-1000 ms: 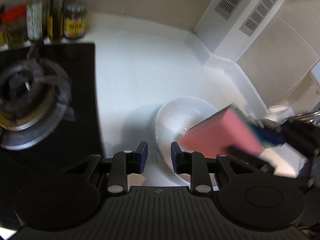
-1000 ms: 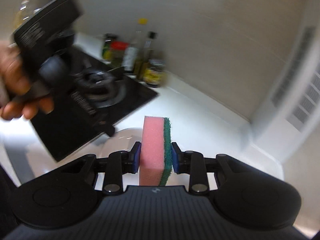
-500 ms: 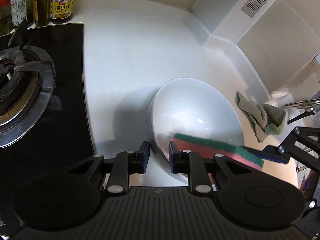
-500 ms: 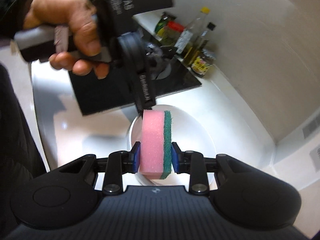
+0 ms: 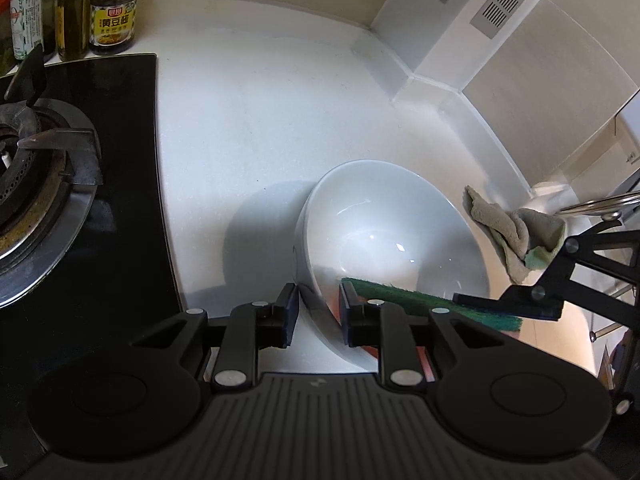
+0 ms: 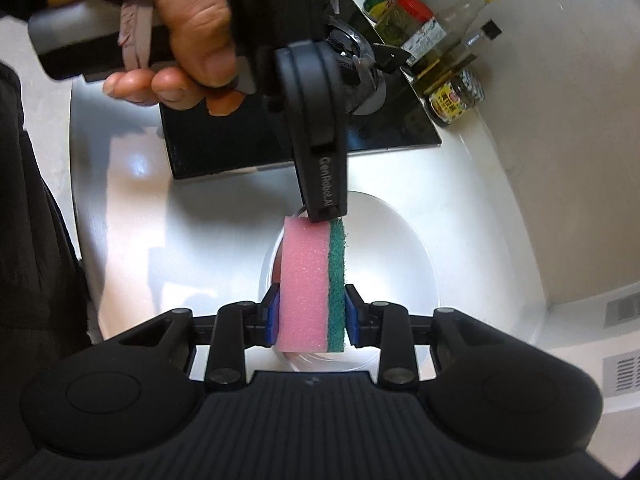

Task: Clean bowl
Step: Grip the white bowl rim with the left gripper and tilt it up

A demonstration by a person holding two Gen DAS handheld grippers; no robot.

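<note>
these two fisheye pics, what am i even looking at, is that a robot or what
No robot: a person holds a hand-held gripper in each hand, each with a camera looking along its two fingers.

The left view looks down on a white counter with a white bowl, a crumpled cloth, a gas burner and a sauce jar. The left hand-held gripper has the bowl's near rim between its fingers; whether they actually pinch it is unclear.

The right view shows the right hand-held gripper clamping a pink and green sponge above the bowl. The person's hand holds the other tool.
</note>
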